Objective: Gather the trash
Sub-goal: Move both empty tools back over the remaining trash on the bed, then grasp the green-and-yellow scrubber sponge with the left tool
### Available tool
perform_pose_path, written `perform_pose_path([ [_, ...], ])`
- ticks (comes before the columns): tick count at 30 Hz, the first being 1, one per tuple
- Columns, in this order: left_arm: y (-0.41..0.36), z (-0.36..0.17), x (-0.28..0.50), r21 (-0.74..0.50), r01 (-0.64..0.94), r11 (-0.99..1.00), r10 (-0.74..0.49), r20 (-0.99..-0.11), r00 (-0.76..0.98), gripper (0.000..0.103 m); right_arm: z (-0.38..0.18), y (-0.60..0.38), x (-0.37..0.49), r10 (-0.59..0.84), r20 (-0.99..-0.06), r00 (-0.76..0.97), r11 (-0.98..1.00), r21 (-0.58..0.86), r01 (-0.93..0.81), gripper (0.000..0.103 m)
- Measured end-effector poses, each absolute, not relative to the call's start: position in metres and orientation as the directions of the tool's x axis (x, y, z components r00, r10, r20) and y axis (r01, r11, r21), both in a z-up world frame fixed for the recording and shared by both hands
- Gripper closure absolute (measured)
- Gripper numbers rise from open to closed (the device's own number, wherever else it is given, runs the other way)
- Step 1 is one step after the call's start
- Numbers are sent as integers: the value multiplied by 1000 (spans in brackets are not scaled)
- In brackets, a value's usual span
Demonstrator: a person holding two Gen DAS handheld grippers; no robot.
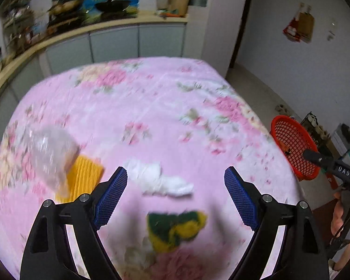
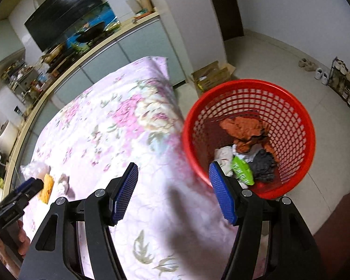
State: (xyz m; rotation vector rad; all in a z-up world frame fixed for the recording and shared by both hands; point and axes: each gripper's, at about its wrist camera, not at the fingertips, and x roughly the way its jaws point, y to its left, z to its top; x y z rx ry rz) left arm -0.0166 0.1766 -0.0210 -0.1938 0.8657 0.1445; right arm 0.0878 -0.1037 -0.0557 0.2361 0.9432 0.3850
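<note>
My left gripper (image 1: 176, 178) is open and empty above the pink floral cloth (image 1: 151, 107). Below it lie a white crumpled tissue (image 1: 158, 182) and a green-and-yellow sponge (image 1: 175, 231). To the left lie a clear plastic bag (image 1: 49, 154) and a yellow ribbed piece (image 1: 84, 179). My right gripper (image 2: 172, 175) is open and empty by the table's right edge, next to the red mesh basket (image 2: 291, 107). The basket holds orange paper (image 2: 245, 130), a green wrapper (image 2: 242, 170), white and dark scraps. The left gripper (image 2: 28, 186) shows at the far left of the right wrist view.
The basket (image 1: 294, 144) stands on the tiled floor off the table's right edge. A kitchen counter (image 1: 58, 37) with cookware runs behind the table. A cardboard box (image 2: 212, 74) and shoes (image 2: 315, 70) lie on the floor.
</note>
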Motion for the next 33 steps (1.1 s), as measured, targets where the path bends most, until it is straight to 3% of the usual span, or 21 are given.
perform_pose_path([
  [6,171,-52,-29,-164,-180,970,-25,-803,596,20,-54,-88,82,437,-743,507,899,357,-252,42],
  [14,167,-78,-35,-120,-211,970,24,-819,574,22,-50,-70,77,438,-747,501,898,334,-287,42],
  [16,169,-79,-36,-119,-214,970,28,-815,579,35,-52,-68,78,437,-750,497,898,333,-287,42],
  [18,170,-80,-37,-115,-213,970,30,-815,578,41,-53,-64,78,436,-753,493,898,330,-291,42],
  [24,171,-78,-45,-114,-199,973,28,-801,598,46,-54,-45,76,435,-761,481,894,304,-328,42],
  [33,205,-53,-69,-131,-279,951,85,-760,644,47,-47,4,71,474,-756,451,853,265,-450,42],
])
